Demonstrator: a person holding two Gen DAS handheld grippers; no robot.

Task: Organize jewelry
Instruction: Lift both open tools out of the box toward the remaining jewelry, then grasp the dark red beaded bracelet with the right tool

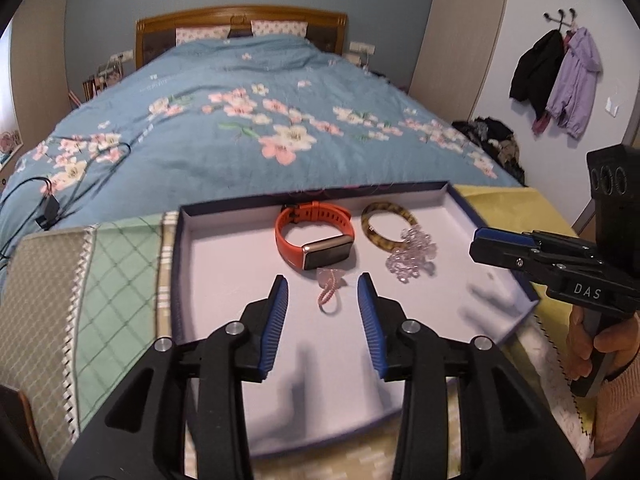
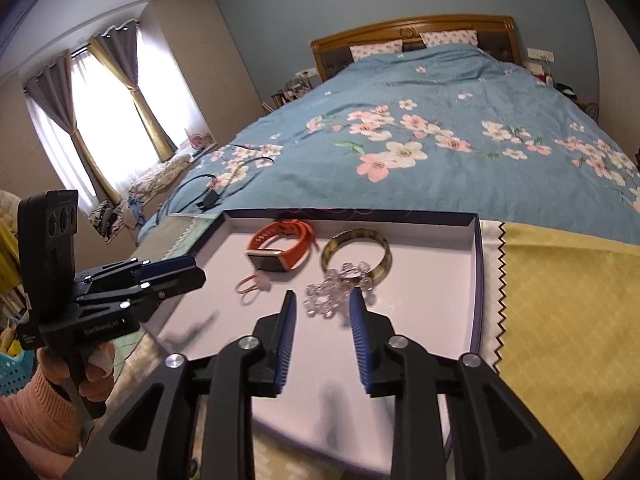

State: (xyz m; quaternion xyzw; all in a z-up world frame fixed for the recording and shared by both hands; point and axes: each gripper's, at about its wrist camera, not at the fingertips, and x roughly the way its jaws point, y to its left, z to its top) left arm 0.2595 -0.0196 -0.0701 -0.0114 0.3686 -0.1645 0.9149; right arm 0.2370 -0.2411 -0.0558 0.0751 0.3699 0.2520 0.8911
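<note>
A shallow box tray [image 1: 192,288] [image 2: 478,280] with dark blue walls and a white floor holds an orange smartwatch [image 1: 316,236] [image 2: 280,246], a tortoiseshell bangle [image 1: 384,222] [image 2: 360,252], a clear bead bracelet [image 1: 410,256] [image 2: 336,292] and a small pink hair tie [image 1: 330,290] [image 2: 252,286]. My left gripper [image 1: 322,284] is open and empty above the tray, with the hair tie between its fingertips in view. My right gripper [image 2: 322,300] is open and empty, just short of the bead bracelet. It shows in the left wrist view [image 1: 504,246] over the tray's right edge.
The tray lies on a green checked cloth [image 1: 100,288] and a yellow cloth [image 2: 560,300] at the foot of a bed with a blue flowered quilt [image 1: 260,120]. Black cables [image 1: 52,200] lie on the quilt at the left. Coats [image 1: 556,80] hang on the right wall.
</note>
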